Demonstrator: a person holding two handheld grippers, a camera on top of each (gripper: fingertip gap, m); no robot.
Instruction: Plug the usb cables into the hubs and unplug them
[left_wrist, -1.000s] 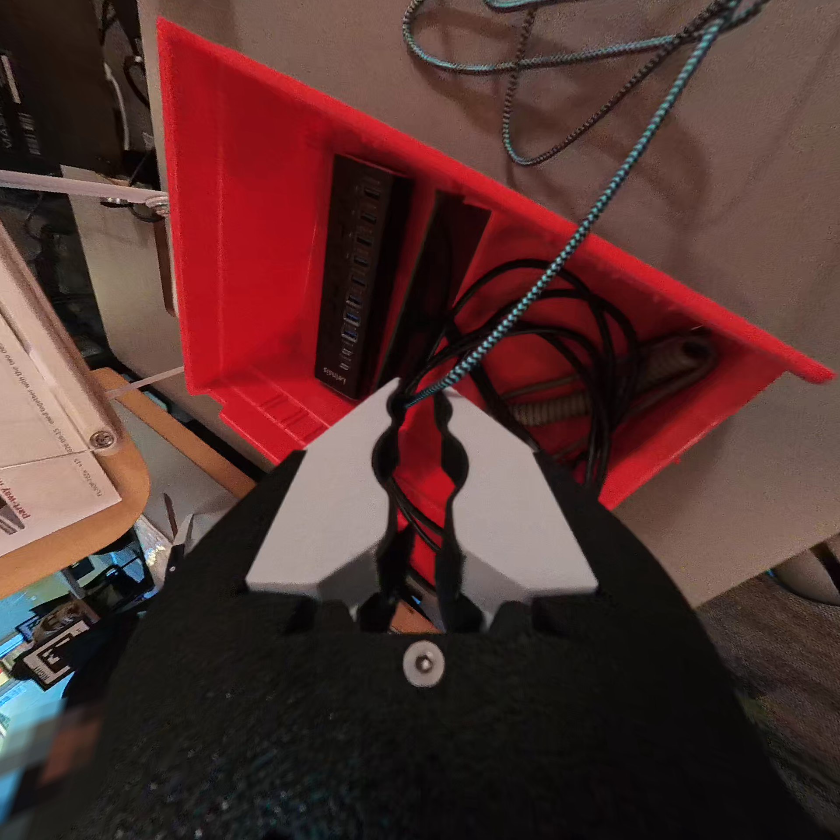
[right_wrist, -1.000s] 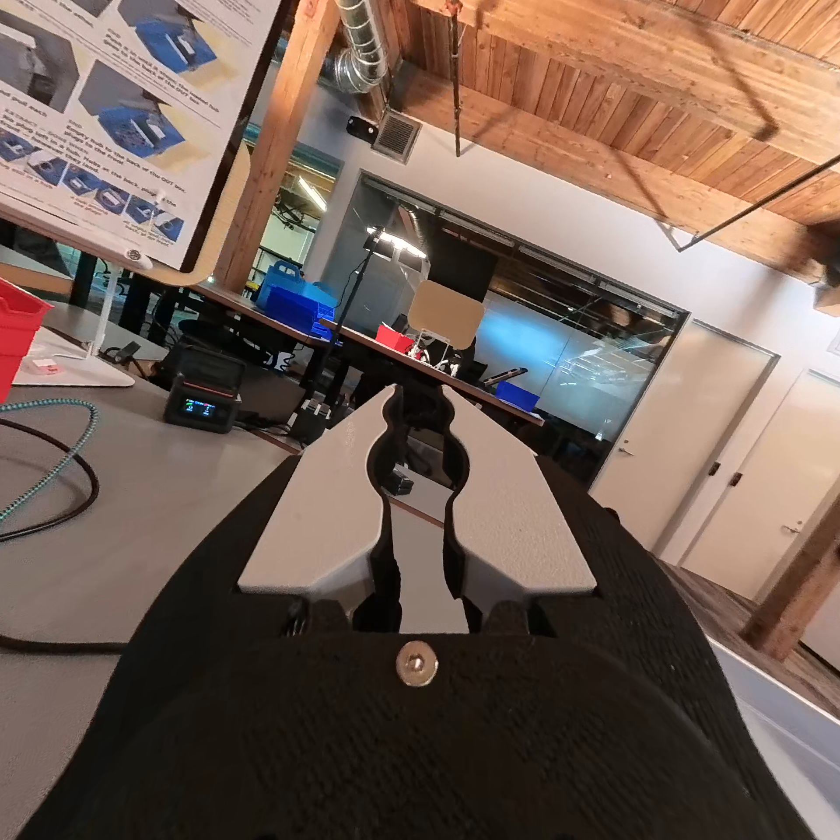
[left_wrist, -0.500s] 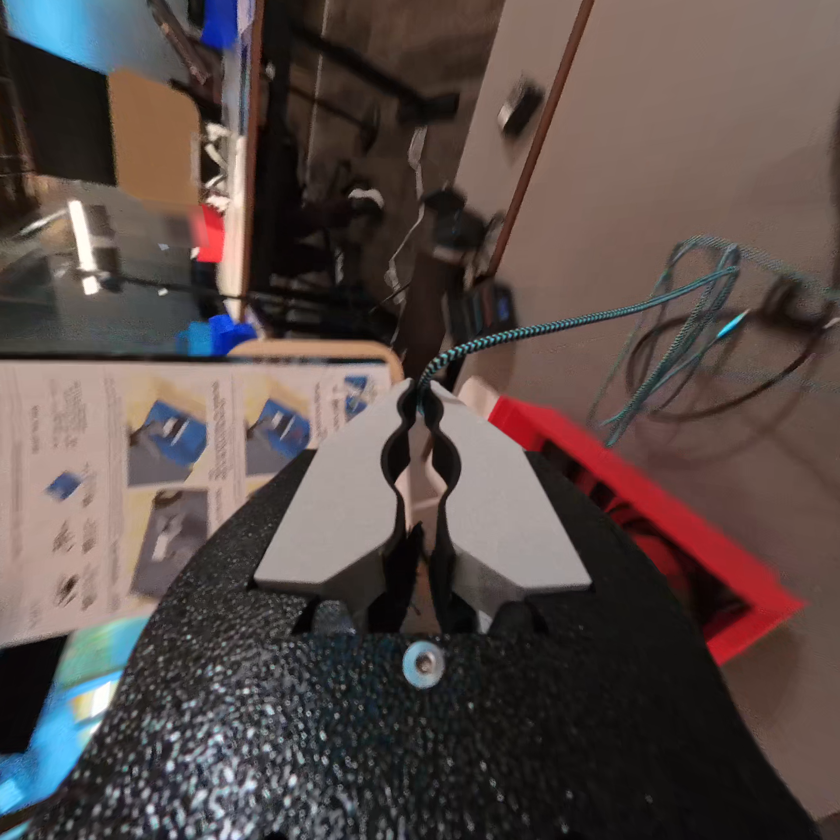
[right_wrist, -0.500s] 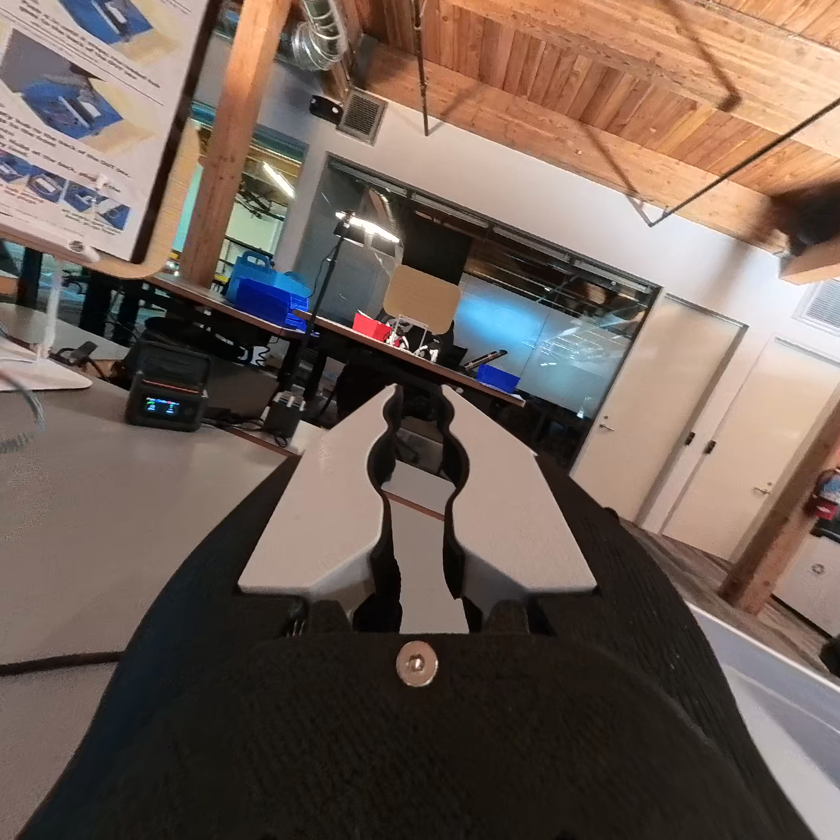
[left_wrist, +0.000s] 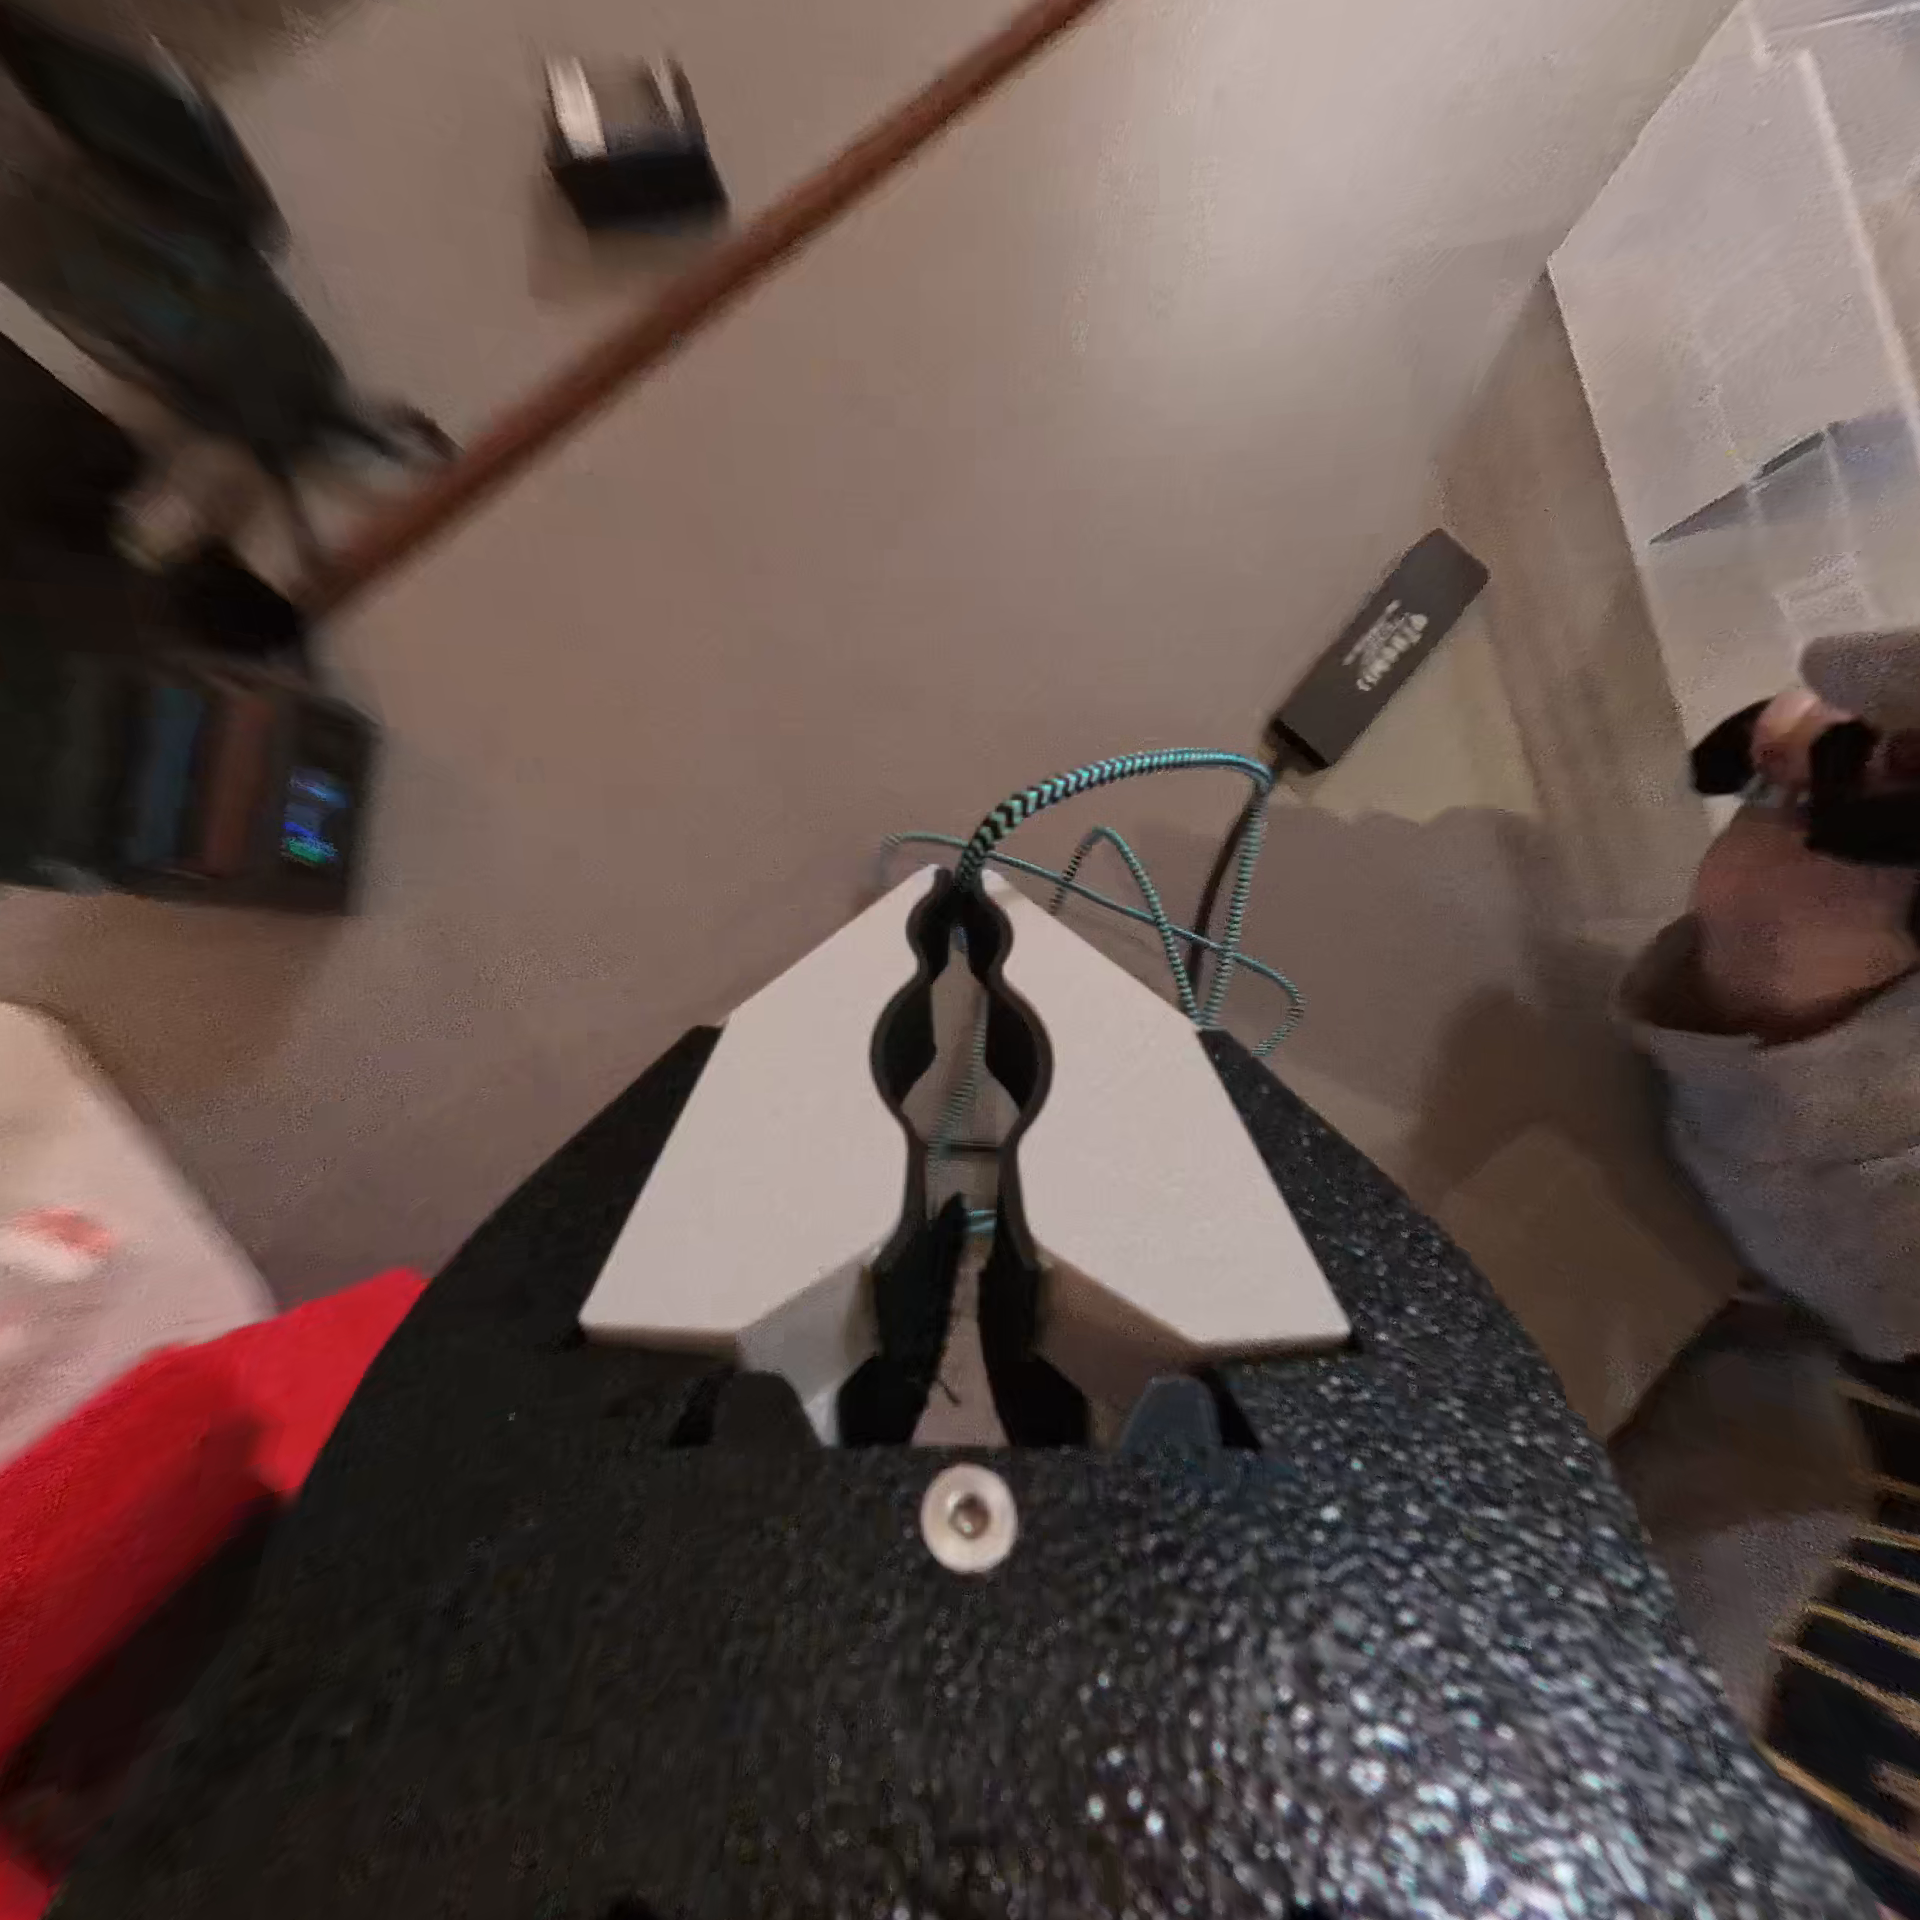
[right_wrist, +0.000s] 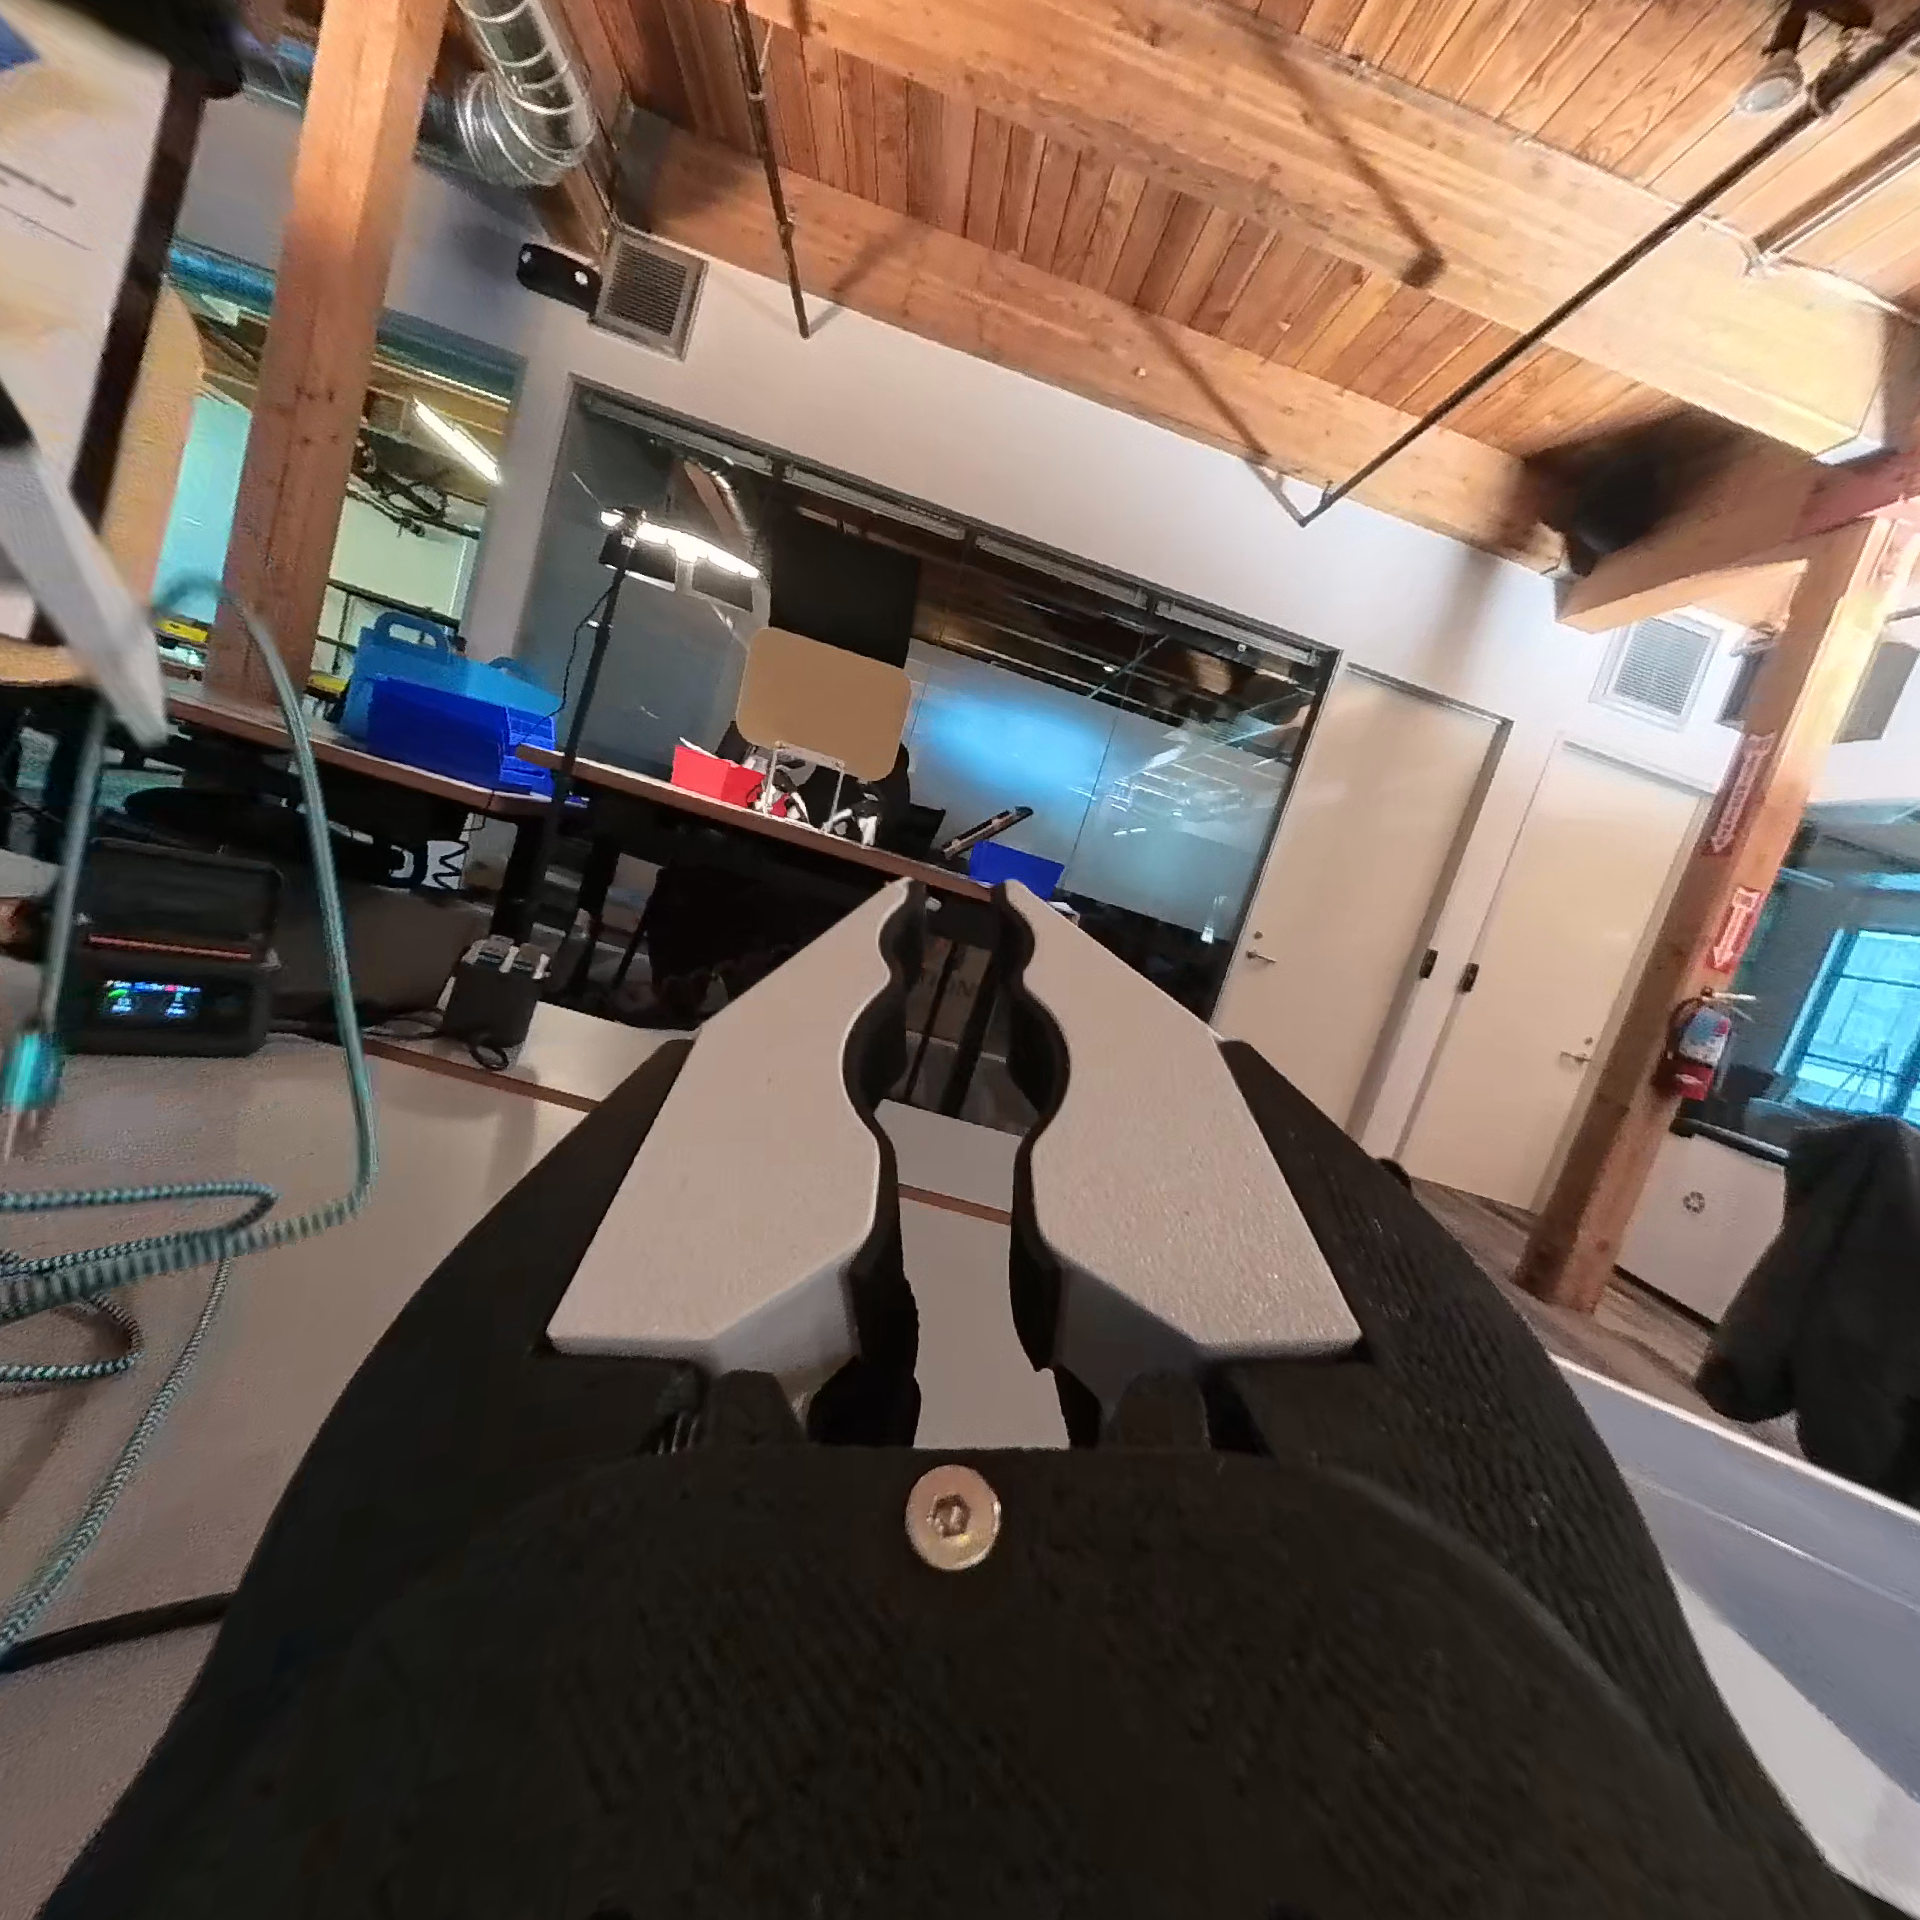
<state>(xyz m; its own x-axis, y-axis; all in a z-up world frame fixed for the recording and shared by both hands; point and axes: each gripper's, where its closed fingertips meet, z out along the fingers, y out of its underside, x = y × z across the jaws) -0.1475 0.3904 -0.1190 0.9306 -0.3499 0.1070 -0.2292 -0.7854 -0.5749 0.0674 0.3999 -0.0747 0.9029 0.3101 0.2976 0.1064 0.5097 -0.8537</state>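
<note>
While the left gripper (left_wrist: 961, 883) keeps its jaws pinched nearly shut on the teal braided cable (left_wrist: 1081, 781), its view has swung within the last second from the red bin (left_wrist: 156, 1455), now only a corner at near left, to the open table (left_wrist: 935, 468), where a black hub (left_wrist: 1377, 652) lies at far right, beyond the cable's loose loops. That suggests the cable is out of the bin and heading for this hub. Meanwhile the right gripper (right_wrist: 954, 891) waits empty with jaws slightly parted, the cable's plug end (right_wrist: 26, 1081) dangling at its far left.
</note>
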